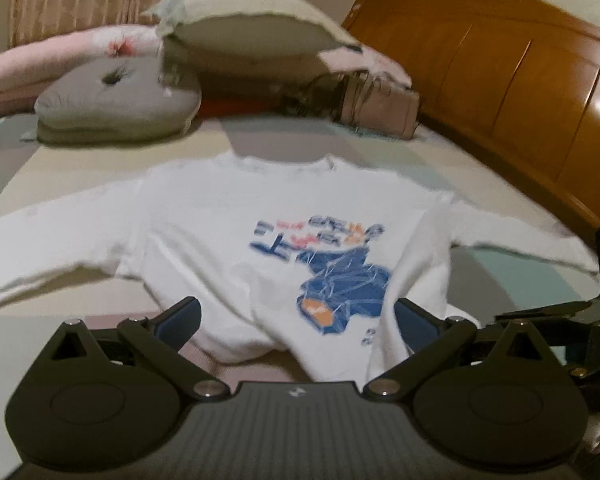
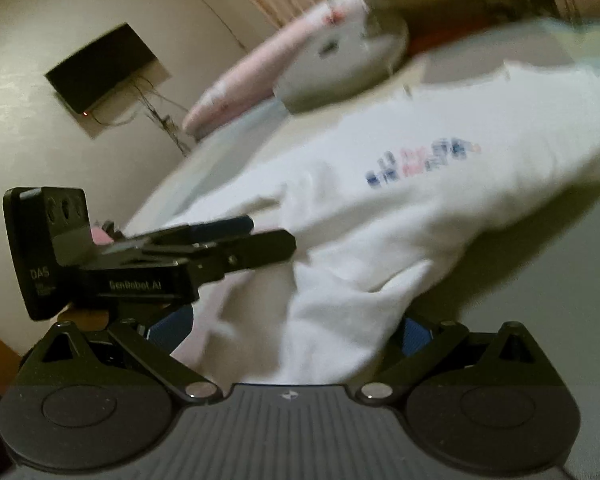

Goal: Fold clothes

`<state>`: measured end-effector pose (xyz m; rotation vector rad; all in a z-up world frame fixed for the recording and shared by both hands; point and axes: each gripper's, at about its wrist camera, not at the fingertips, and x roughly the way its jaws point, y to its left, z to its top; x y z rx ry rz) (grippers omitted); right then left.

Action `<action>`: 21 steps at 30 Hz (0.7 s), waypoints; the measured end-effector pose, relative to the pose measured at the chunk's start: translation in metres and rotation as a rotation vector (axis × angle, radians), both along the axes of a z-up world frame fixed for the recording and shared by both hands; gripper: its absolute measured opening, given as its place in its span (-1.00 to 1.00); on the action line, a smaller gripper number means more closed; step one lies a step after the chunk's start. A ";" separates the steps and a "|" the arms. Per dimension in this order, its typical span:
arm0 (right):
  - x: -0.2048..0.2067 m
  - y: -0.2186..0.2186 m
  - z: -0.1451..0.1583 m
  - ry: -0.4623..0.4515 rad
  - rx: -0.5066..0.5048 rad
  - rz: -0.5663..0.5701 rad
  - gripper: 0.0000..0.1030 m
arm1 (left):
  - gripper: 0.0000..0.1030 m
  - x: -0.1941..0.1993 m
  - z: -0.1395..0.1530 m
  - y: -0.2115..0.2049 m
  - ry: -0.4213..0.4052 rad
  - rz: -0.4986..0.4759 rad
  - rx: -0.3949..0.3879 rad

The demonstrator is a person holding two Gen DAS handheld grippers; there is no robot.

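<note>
Both spread, the left hand-held gripper [image 1: 298,316], marked "GenRobot AI", and right hand-held gripper [image 2: 296,326] straddle the white shirt [image 1: 236,220].

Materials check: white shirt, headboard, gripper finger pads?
White shirt: soft knit fabric, likely cotton; matte, drapes and wrinkles, printed graphic. Headboard: wood or wood veneer, glossy orange-brown with panel grooves and glare. Left gripper finger pads: blue, matte, probably rubber or foam; blur leaves that open.
</note>
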<state>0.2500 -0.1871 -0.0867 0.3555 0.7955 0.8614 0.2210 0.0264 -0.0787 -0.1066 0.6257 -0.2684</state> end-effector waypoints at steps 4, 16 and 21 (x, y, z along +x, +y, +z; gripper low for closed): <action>-0.014 0.013 0.014 -0.113 -0.025 -0.037 1.00 | 0.98 -0.002 0.006 0.015 -0.004 0.029 -0.059; -0.038 0.074 0.024 -0.102 -0.200 -0.188 1.00 | 0.97 0.014 -0.004 0.052 0.067 0.089 -0.116; -0.089 0.075 0.023 -0.107 -0.313 -0.156 1.00 | 0.97 0.011 0.000 0.038 0.072 0.008 -0.119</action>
